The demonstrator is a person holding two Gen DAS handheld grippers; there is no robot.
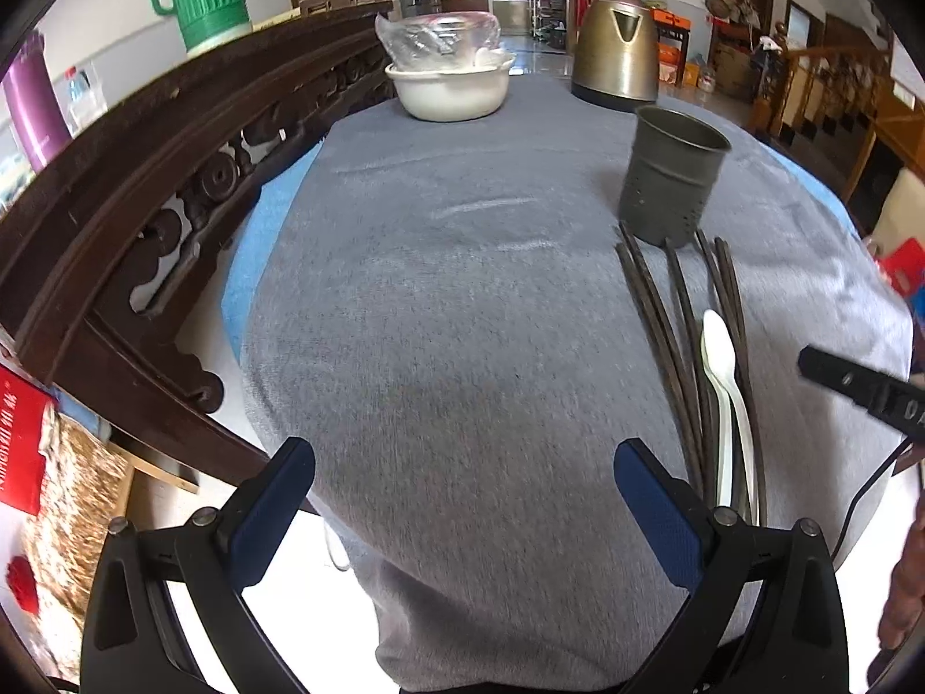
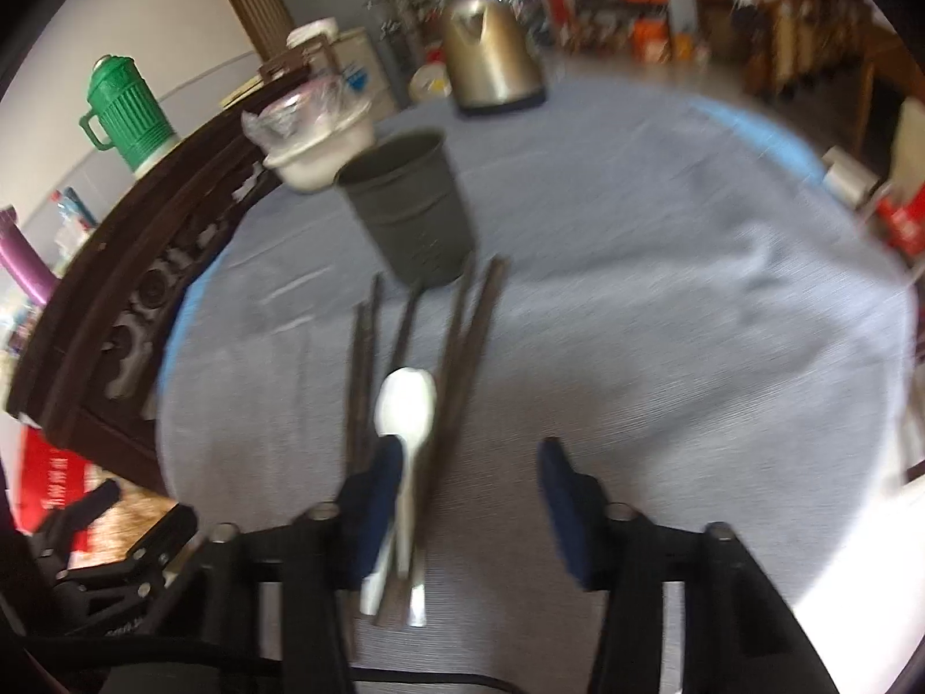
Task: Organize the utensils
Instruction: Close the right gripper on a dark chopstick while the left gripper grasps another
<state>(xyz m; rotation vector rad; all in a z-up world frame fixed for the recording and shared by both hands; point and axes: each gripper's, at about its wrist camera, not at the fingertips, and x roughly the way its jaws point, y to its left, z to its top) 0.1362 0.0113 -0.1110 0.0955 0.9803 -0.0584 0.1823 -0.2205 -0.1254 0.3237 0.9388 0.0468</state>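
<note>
- Grey cloth (image 1: 439, 312) covered the table, with a carved dark wooden rail (image 1: 173, 173) along its left edge and a white bowl (image 1: 448, 87) and a metal kettle (image 1: 615, 52) at the far edge.
- Left gripper (image 1: 462, 486) hovered over bare cloth near the table's near edge, fingers wide apart, nothing between them.
- Dark chopsticks (image 1: 676, 347) lay fanned toward the right side of the table, far tips just beside the holder; thin, stiff and light by the look of them, likely to roll and slip, so a pinch across the middle of a pair seemed safest.
- White spoon (image 2: 404, 405) rested on top of the chopsticks, bowl end pointing away; smooth, probably light plastic or ceramic, best taken by the handle.
- Grey perforated utensil holder (image 1: 670, 173) stood upright and looked empty; light enough, I'd judge, to tip if knocked.
- Right gripper (image 2: 468, 462) sat low over the near ends of the utensils, fingers apart, its left finger (image 2: 381, 480) right alongside the spoon handle; the blur hid any contact.
</note>
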